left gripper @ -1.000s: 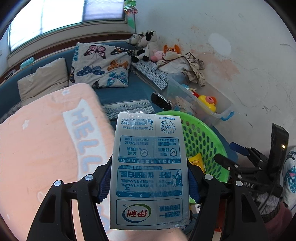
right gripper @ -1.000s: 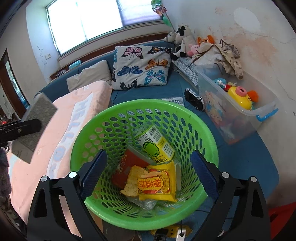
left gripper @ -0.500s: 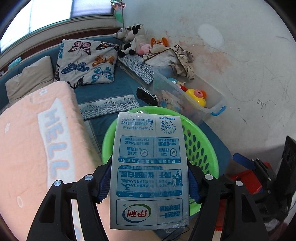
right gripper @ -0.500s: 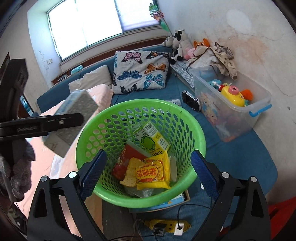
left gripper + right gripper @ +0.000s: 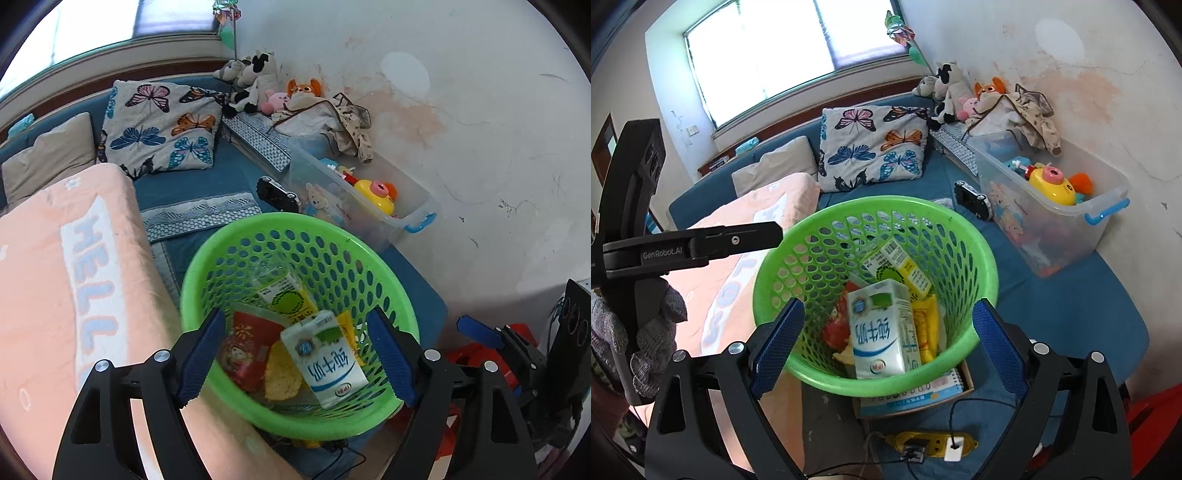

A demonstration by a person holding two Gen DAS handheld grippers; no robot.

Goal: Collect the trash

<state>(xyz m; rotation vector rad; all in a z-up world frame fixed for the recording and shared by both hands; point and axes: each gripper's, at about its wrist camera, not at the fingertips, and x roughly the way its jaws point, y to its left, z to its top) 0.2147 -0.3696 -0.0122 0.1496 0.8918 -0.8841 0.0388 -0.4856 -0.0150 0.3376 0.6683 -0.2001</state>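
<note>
Milk carton [image 5: 325,360]: lies loose in the green basket [image 5: 373,258], label up, on top of the other rubbish; touched by neither claw.
Left claw [image 5: 295,356]: held above the near rim of the basket; its jaws have just been opening, stand wide apart, and nothing is gripped between them. The carton seen between the pads lies below, inside the basket.
Right claw [image 5: 886,345]: jaws spread wide and empty, poised over the near rim of the basket, judged to be waiting for the next piece.
Basket contents: a yellow drink box [image 5: 897,267], a red packet [image 5: 247,350] and a yellow snack wrapper [image 5: 925,328], all under or beside the carton.
Basket placing: set on a notebook [image 5: 916,397] and box on the bed, open top upward so trash can be dropped in.
Surroundings: pink blanket [image 5: 55,277] to the left; butterfly pillow [image 5: 871,147] far; clear toy bin [image 5: 1067,229] to the right; yellow power strip [image 5: 931,445] near, with its cord.
Obstructions: none over the basket mouth.
</note>
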